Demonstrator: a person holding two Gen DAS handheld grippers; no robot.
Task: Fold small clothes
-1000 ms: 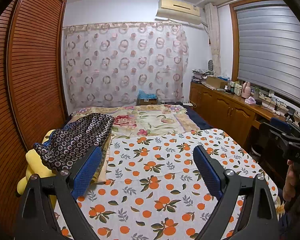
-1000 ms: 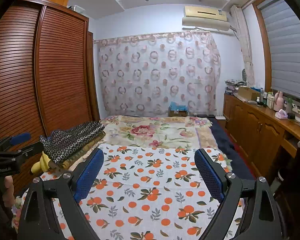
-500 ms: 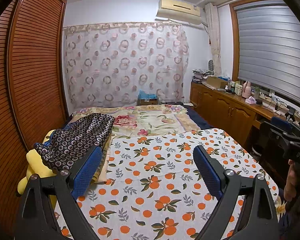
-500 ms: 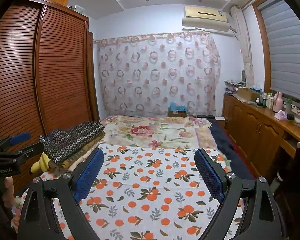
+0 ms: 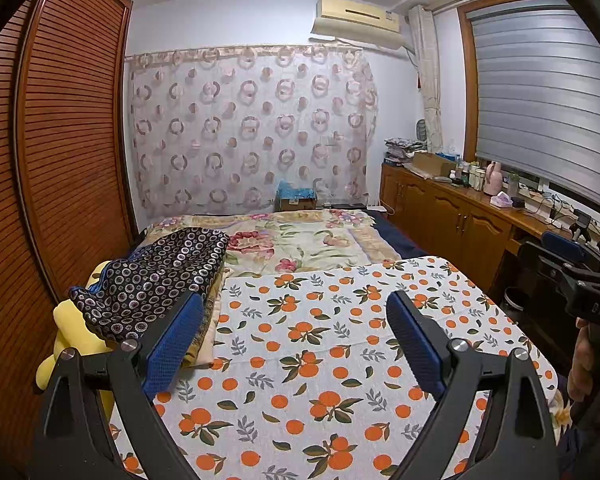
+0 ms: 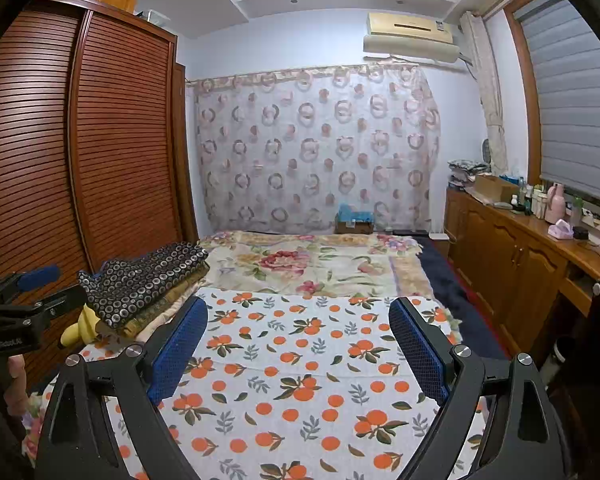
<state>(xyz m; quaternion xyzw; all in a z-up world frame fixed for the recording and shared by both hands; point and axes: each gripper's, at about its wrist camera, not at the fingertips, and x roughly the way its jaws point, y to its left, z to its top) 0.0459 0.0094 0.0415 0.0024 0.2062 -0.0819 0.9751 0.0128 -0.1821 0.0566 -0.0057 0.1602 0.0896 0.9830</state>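
White letters "DAS" stood on the black body of the right gripper, seen at the right edge of the left wrist view. A white label on the left gripper, in the right wrist view, was too small and blurred to read with certainty.

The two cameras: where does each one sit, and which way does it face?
Left wrist: sits on the left gripper, open above the orange-print cloth, facing the curtain; the right gripper shows at right.
Right wrist: sits on the right gripper, open, facing the same way; the left gripper shows at left.
Shared: cloth, curtain, the dark patterned clothes.
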